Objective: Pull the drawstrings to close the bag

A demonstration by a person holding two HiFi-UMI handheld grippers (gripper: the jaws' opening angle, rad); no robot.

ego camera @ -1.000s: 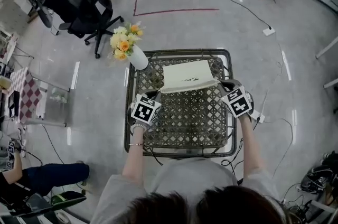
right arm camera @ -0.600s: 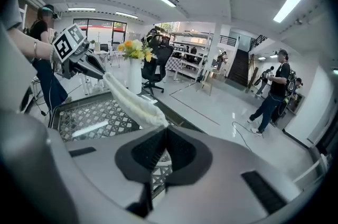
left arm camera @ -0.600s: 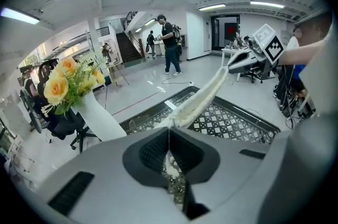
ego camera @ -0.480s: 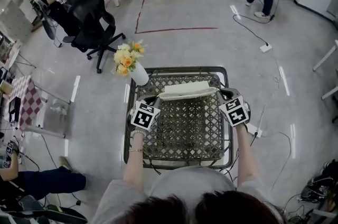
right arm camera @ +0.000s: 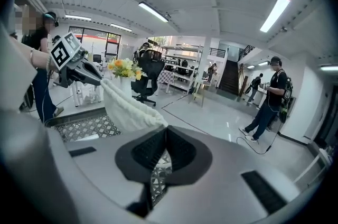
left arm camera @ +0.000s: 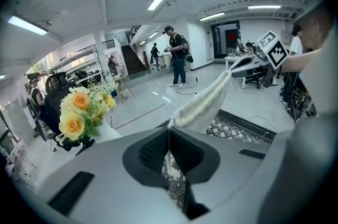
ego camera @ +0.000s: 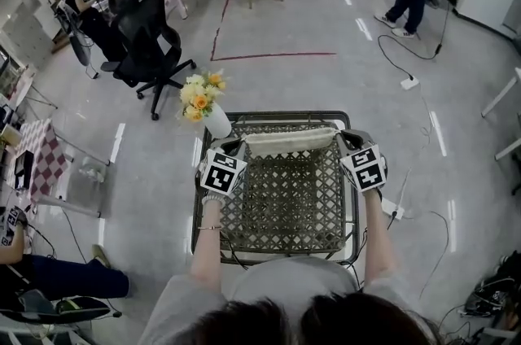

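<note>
Left gripper (ego camera: 229, 146) and right gripper (ego camera: 348, 140) each clamp a drawstring (left arm camera: 169, 136) end. Centre frame, the white bag (ego camera: 290, 141) stretches between them, its mouth bunched and seemingly almost closed.

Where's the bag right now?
Head view: the bag hangs by its drawstrings between left gripper and right gripper, above the table's far end, beside the vase.
</note>
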